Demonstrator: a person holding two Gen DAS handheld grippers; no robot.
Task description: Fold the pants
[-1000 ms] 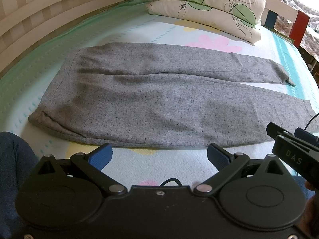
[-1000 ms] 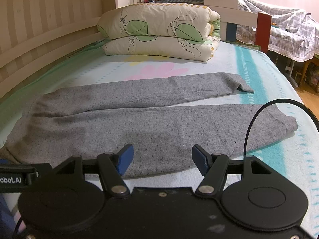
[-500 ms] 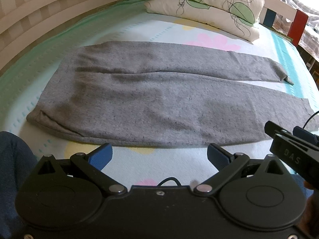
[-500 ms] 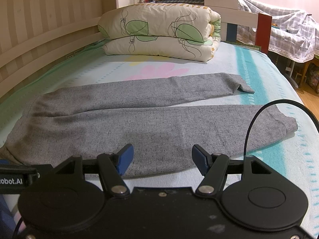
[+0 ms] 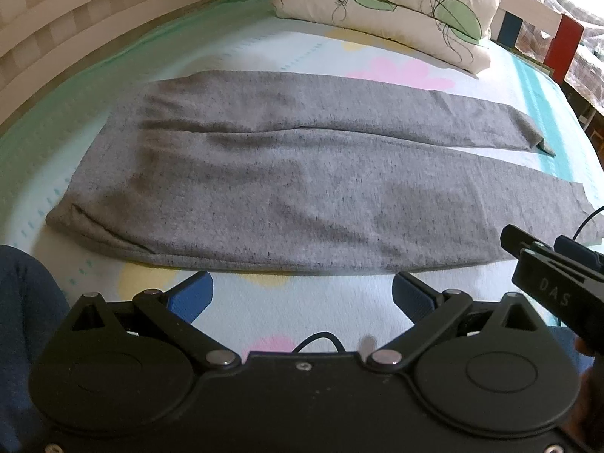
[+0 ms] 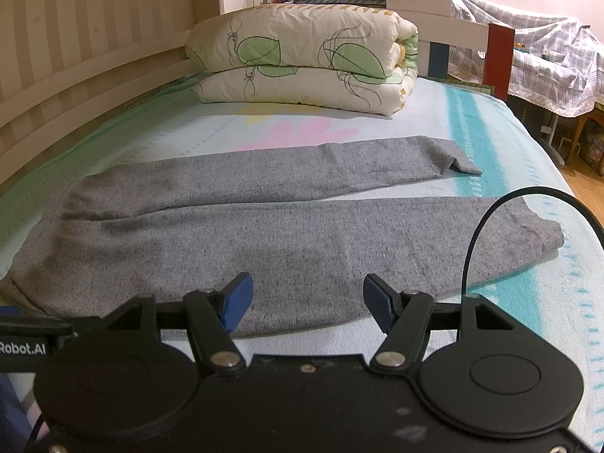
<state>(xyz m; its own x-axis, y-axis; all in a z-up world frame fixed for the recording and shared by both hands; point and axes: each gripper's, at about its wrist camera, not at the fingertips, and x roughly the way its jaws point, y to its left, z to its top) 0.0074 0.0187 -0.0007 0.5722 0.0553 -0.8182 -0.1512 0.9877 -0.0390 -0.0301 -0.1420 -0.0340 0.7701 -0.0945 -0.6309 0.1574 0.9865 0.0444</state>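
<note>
Grey pants (image 5: 294, 185) lie flat across the bed, waistband at the left, both legs stretched to the right; the same pants (image 6: 264, 226) fill the middle of the right wrist view. The far leg's cuff (image 6: 458, 160) is turned over at its corner. My left gripper (image 5: 302, 294) hovers open just short of the pants' near edge, nothing between its blue pads. My right gripper (image 6: 305, 298) is open too, over the near leg's edge. In the left wrist view the right gripper's body (image 5: 555, 275) shows at the right.
A folded leaf-print quilt (image 6: 302, 60) sits at the head of the bed. A slatted wooden rail (image 6: 75, 49) runs along the far side. The sheet (image 5: 234, 49) is pale blue-green with pink flowers. A person's dark-blue leg (image 5: 22, 321) is at lower left.
The left gripper has tipped down and edged toward the pants, so they sit a little lower and larger in its view. The right gripper has barely moved. Both stay open.
</note>
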